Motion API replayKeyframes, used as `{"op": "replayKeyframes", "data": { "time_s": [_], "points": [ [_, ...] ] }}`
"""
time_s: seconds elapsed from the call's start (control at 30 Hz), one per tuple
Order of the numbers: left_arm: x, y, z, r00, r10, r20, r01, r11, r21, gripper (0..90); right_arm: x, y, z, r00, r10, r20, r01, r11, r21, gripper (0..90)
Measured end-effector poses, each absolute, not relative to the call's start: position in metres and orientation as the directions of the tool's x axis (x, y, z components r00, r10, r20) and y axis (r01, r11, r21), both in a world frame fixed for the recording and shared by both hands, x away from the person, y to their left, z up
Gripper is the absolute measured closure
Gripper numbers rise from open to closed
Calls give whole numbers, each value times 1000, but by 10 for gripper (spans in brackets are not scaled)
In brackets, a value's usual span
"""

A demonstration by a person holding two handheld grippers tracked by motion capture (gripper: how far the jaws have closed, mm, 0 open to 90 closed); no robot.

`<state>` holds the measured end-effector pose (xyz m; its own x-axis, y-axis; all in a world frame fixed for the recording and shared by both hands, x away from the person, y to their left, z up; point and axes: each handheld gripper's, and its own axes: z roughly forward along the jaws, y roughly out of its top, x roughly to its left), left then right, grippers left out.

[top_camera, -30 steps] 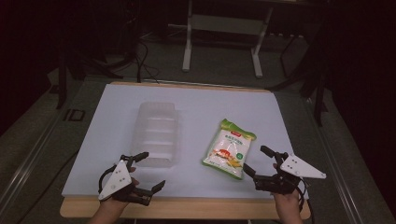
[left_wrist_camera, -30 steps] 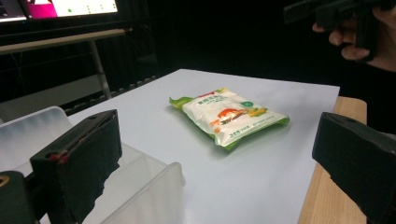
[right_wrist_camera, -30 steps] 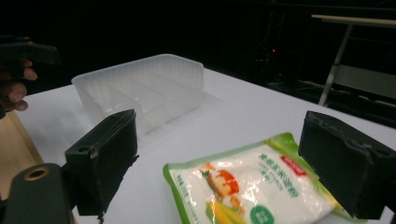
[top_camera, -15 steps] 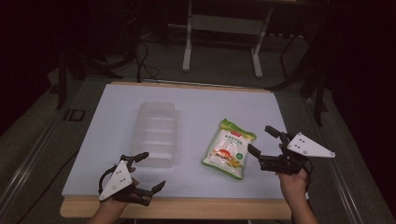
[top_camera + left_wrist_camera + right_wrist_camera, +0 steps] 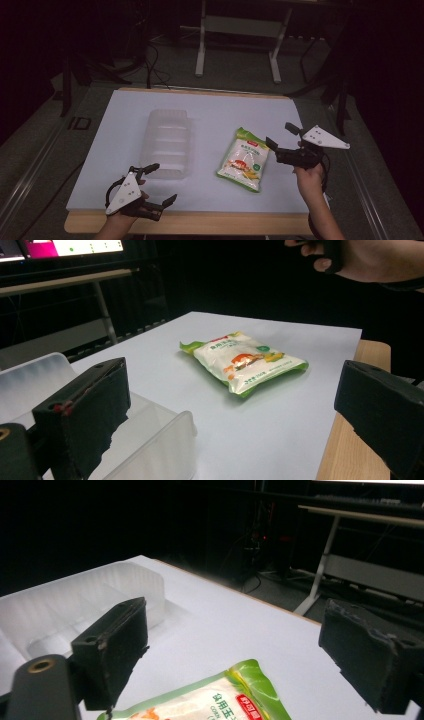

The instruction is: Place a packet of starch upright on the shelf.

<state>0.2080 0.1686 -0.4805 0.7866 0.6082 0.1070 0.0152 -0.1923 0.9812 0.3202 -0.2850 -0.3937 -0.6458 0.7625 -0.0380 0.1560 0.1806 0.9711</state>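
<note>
The left gripper (image 5: 156, 184) is sitting with jaws spread wide, empty, one clear plastic tray (image 5: 168, 142) just beyond its forward jaw. One green-and-white snack bag (image 5: 244, 159) is lying flat on the white table (image 5: 210, 112), just ahead of the right gripper (image 5: 281, 136), whose released jaws are hovering beside it.

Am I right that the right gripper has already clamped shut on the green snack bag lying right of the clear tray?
Not quite. The right gripper is open and apart from the snack bag, as the high view shows. The bag does lie right of the clear tray.
</note>
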Motion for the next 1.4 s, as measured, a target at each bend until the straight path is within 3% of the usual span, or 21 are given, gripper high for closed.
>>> {"op": "replayKeyframes", "data": {
  "time_s": [0.27, 1.4],
  "points": [
    [208, 168, -481, 790, 604, 104, 18, -193, 981, 17, 343, -290, -408, -621, 783, 40, 272, 167, 948, 112],
    [208, 165, -483, 800, 590, 109, 24, -213, 977, 16, 403, -305, -501, -615, 781, 107, 470, 255, 845, 117]
  ]
}}
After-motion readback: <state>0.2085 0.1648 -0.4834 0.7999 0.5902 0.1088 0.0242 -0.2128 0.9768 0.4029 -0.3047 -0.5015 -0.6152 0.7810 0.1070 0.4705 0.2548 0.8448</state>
